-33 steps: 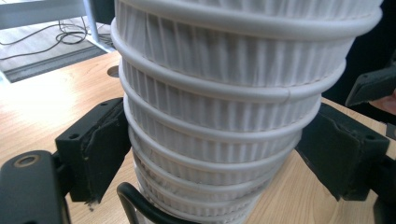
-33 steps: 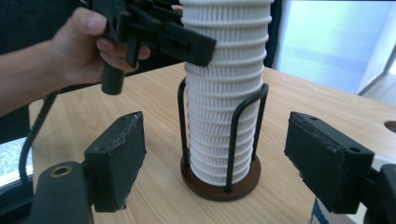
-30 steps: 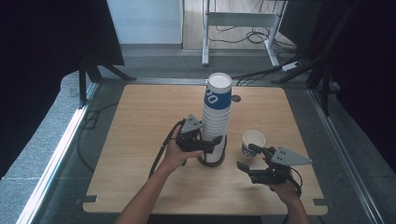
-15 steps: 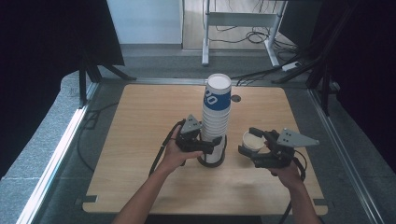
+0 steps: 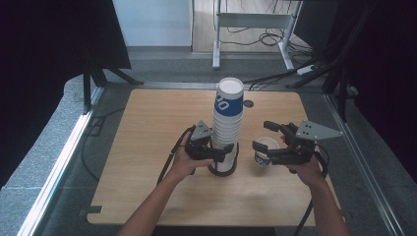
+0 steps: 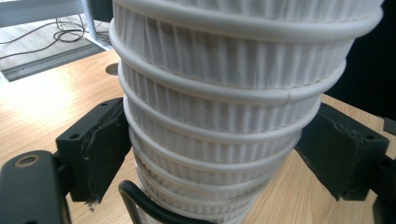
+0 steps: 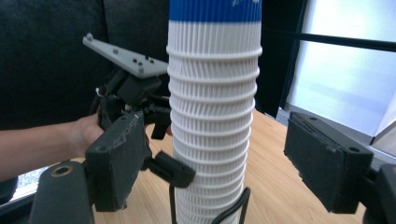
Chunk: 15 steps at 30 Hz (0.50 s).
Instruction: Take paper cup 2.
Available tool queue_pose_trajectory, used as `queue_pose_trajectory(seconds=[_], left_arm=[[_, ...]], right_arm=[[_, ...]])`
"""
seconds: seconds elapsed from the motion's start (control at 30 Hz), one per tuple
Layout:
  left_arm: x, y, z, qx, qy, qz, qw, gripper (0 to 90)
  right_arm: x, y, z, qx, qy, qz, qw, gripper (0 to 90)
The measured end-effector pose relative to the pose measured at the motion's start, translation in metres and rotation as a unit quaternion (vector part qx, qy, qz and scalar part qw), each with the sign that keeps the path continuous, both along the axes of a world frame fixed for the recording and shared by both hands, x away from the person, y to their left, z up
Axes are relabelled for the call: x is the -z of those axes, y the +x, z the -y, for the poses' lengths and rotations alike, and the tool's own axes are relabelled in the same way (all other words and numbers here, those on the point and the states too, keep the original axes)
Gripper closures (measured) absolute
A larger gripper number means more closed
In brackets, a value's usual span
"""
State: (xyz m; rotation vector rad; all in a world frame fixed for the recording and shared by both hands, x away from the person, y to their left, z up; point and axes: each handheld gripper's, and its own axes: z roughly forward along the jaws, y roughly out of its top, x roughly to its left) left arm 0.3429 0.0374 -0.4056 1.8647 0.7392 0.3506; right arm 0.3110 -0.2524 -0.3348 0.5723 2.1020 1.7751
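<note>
Pale wooden tabletop (image 5: 147, 128) fills the middle of the high view, ringed by grey floor, dark curtains and a metal stand at the top of the frame. A tall stack of ribbed white paper cups (image 5: 227, 125), its top cup banded in blue, stands upright a little right of centre in a black wire holder (image 5: 211, 169). The left gripper (image 5: 222, 151) sits at the stack's lower part; in the left gripper view its jaws flank the ribbed wall on both sides, close against it or a hair apart, and I cannot tell whether they are actually clamping. What has changed over the last second is on the right: the right gripper (image 5: 263, 135) has come up from the lower right of the frame and now has its jaws spread wide, holding nothing, around a single loose cup (image 5: 264, 150) standing upright just right of the stack. The loose cup and the stack have stayed where they were. In the right gripper view the jaws stand well apart with the stack rising between them farther off. That shift suggests the loose cup is about to be picked up while the other hand steadies the stack, perhaps to add it on top; the grasp itself is not yet made.
</note>
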Motion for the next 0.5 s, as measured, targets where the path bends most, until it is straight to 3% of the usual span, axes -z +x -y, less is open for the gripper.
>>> queue_pose_trajectory(seconds=[0.33, 0.5], left_arm=[[0.0, -0.001, 0.001, -0.002, 0.001, 0.0, 1.0, 13.1], [0.0, -0.001, 0.0, -0.001, 0.004, 0.002, 1.0, 13.1]], right_arm=[[-0.03, 0.014, -0.006, -0.019, 0.002, 0.001, 0.9998, 21.0], [-0.036, 0.02, -0.009, -0.024, 0.005, 0.0, 0.9997, 20.8]])
